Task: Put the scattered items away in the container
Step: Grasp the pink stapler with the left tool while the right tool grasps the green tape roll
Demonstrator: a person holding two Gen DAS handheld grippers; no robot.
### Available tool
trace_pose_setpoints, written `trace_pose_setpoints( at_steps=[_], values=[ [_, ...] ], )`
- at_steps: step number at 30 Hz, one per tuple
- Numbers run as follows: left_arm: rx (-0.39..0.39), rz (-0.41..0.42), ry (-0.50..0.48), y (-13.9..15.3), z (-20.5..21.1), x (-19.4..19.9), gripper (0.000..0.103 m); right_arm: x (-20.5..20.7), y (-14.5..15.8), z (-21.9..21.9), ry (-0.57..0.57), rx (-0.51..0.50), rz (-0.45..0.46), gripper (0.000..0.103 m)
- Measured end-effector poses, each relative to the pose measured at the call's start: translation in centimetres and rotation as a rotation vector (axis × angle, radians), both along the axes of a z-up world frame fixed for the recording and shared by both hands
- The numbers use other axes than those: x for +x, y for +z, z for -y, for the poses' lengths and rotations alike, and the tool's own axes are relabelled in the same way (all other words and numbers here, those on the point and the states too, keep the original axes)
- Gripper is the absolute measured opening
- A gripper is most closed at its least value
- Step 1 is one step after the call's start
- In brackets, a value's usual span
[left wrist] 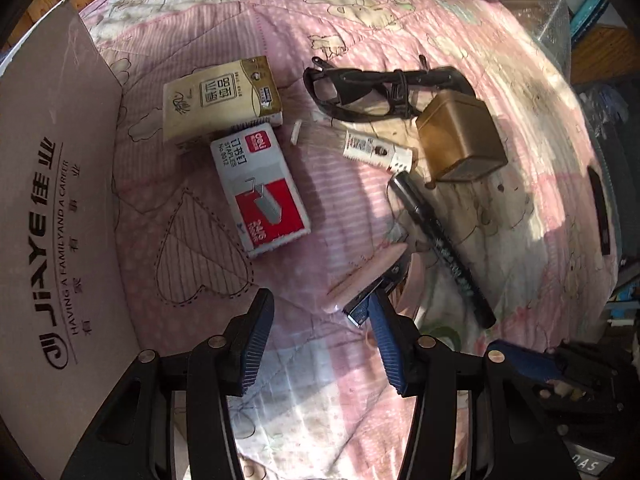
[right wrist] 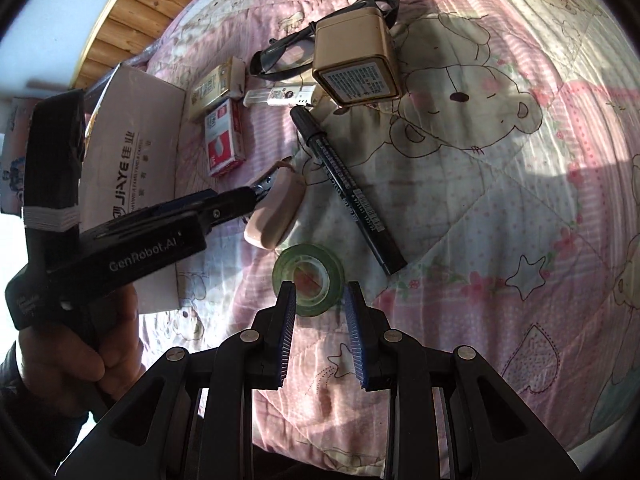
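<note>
— Right gripper (right wrist: 319,302), jaws parted, hovers at a green tape roll (right wrist: 308,280) on the pink bear quilt (right wrist: 500,184). And the left?

— Left gripper (left wrist: 320,320), jaws apart and empty, sits beside a pink stapler (right wrist: 276,208). Beyond lie a black marker (right wrist: 348,192), a staples box (left wrist: 260,188), a tissue pack (left wrist: 222,100), a glue tube (left wrist: 376,150), a gold tin (right wrist: 356,60) and dark glasses (left wrist: 360,88).

— The container?

— Cardboard box (left wrist: 52,200), far left.
</note>
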State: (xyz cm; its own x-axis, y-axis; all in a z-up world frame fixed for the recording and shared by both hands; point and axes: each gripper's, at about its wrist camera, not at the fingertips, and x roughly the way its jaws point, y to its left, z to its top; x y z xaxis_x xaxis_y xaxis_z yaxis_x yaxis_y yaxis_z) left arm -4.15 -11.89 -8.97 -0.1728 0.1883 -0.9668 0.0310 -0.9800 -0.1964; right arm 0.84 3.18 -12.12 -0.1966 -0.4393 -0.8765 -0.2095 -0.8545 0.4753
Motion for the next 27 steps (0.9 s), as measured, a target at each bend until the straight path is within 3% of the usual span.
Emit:
trace_pose_setpoints(
  at_steps=[3, 6, 8, 11, 14, 18, 22, 27],
  values=[
    [-0.006, -0.024, 0.053, 0.1, 1.0, -1.0, 0.059, 0.0, 0.0, 0.1, 0.0, -0.01, 0.001, 0.028],
    [-0.127, -0.033, 0.112, -0.1, 2.6, -2.0, 0.057, -0.1, 0.1, 0.2, 0.0, -0.025, 0.002, 0.028],
    [-0.062, -0.007, 0.157, -0.3, 4.1, -2.2, 0.057, -0.2, 0.0, 0.3, 0.0, -0.032, 0.005, 0.029],
    [-0.043, -0.036, 0.157, 1.1, 5.0, -1.6, 0.056, -0.2, -0.4, 0.6, -0.001, -0.044, 0.016, 0.029],
    [0.0, -0.092, 0.108, 3.1, 4.6, -0.4, 0.057, -0.1, -0.9, 0.6, -0.002, -0.049, 0.024, 0.029],
    [0.072, -0.151, -0.045, 4.8, 2.6, 0.7, 0.057, -0.3, -1.5, 0.8, -0.002, -0.047, 0.036, 0.029],
    [0.054, -0.139, -0.179, 3.8, 0.1, 0.1, 0.057, -0.6, -1.8, 1.1, 0.008, -0.026, 0.031, 0.029],
    [0.012, -0.085, -0.231, 0.6, -3.2, -0.6, 0.057, -0.8, -1.9, 1.3, 0.038, 0.027, 0.021, 0.026]
  ],
)
